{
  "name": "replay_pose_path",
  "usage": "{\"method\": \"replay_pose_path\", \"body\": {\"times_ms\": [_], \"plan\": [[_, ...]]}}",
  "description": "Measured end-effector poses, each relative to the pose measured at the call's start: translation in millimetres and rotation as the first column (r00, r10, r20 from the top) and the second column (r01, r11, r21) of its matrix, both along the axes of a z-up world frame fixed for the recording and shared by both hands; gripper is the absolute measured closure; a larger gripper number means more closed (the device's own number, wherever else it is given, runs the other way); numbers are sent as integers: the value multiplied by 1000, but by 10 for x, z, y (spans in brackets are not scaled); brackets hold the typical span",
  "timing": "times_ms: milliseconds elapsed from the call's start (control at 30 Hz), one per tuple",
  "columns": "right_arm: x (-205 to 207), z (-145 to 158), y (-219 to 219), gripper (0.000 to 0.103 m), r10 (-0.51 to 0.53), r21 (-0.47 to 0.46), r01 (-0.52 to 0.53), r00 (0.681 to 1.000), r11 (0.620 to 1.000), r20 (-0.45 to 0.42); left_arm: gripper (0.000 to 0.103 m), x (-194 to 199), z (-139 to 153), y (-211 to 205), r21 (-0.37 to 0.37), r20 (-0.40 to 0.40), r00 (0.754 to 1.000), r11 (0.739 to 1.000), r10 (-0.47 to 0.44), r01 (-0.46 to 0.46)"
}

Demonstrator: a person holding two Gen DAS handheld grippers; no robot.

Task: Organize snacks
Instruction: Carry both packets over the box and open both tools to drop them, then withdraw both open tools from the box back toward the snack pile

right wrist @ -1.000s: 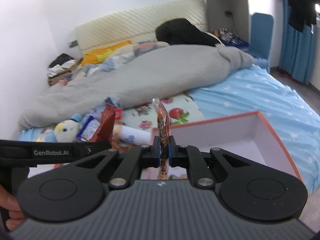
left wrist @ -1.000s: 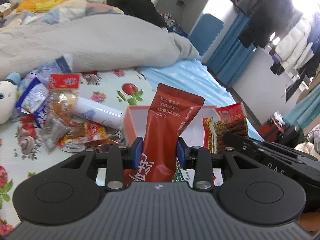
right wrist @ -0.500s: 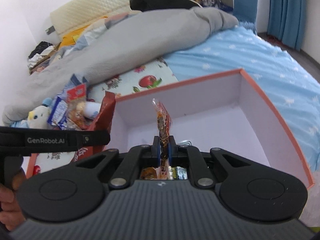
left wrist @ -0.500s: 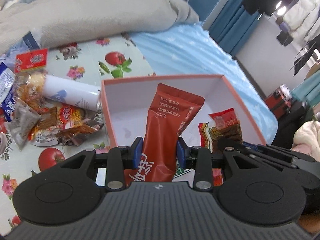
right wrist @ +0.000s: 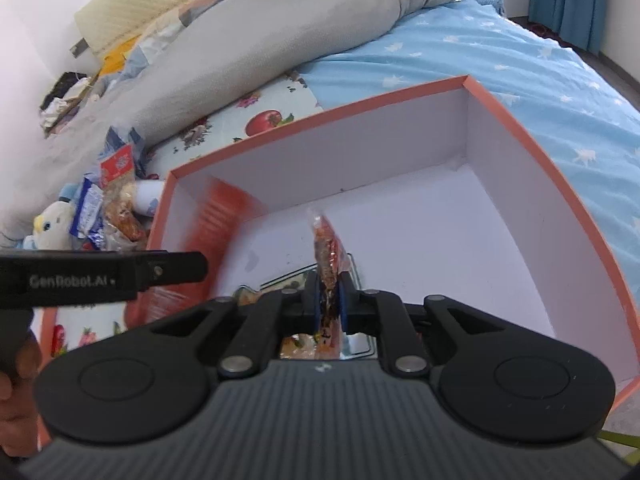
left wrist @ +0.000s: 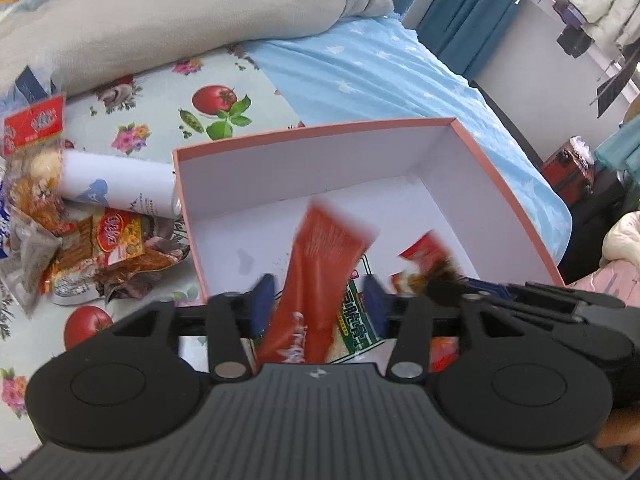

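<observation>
An open orange-rimmed white box (left wrist: pixel 320 130) lies on the bed; it also shows in the right wrist view (right wrist: pixel 520 116). My left gripper (left wrist: pixel 318 300) is open over the box's near side, and a red snack pouch (left wrist: pixel 320 268) is blurred between its spread pads, dropping into the box. The pouch also shows blurred in the right wrist view (right wrist: pixel 216 216). My right gripper (right wrist: pixel 330 300) is shut on a thin clear packet of brown snacks (right wrist: pixel 326 248), held upright above the box floor. A green-and-white packet (left wrist: pixel 356 320) lies in the box.
A pile of loose snack packets (left wrist: pixel 80 248) and a white tube (left wrist: pixel 116 188) lie left of the box on the tomato-print cloth. A grey duvet (left wrist: pixel 180 20) lies behind. A small plush toy (right wrist: pixel 52 220) sits at the far left. The blue sheet's edge is to the right.
Both grippers have moved forward and lower over the box. My left gripper has opened and let go of the red pouch, which is falling. The right gripper still holds its packet.
</observation>
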State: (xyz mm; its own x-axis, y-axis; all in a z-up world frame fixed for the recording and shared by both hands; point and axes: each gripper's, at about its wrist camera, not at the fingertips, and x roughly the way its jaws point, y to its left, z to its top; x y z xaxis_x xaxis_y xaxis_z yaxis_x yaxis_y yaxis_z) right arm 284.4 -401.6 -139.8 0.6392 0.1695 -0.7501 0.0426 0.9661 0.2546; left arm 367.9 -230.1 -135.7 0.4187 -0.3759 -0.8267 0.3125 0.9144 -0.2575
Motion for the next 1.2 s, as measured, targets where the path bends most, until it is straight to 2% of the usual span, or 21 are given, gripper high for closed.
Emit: {"method": "replay_pose_path", "body": {"times_ms": [67,100,233,500,800,1000,1200], "plan": [[-48,57,20,53,0,-8,0,1000,1000,16,36,-56,63,45,-4,13,1000,1000,9,-9],[-92,105,37,51,-1,-15,2,999,1000,37,36,-81,101,88,-12,18,1000,1000,20,-19],[-213,283,78,52,-4,-17,5,996,1000,84,36,-215,321,245,-39,53,997,998,54,-52],[-587,715,272,52,30,-30,-24,979,999,202,36,-685,844,504,-78,165,984,995,73,-60],[-1000,1025,463,52,47,-38,-37,957,999,285,36,-1215,1178,796,-133,235,966,988,113,-83],[-1208,1165,610,52,66,-30,-59,940,998,335,36,-1538,1407,1044,-149,302,941,983,151,-110],[-1345,1271,832,52,116,-50,-105,920,993,375,36,-1873,1532,1369,-173,333,918,971,215,-164]]}}
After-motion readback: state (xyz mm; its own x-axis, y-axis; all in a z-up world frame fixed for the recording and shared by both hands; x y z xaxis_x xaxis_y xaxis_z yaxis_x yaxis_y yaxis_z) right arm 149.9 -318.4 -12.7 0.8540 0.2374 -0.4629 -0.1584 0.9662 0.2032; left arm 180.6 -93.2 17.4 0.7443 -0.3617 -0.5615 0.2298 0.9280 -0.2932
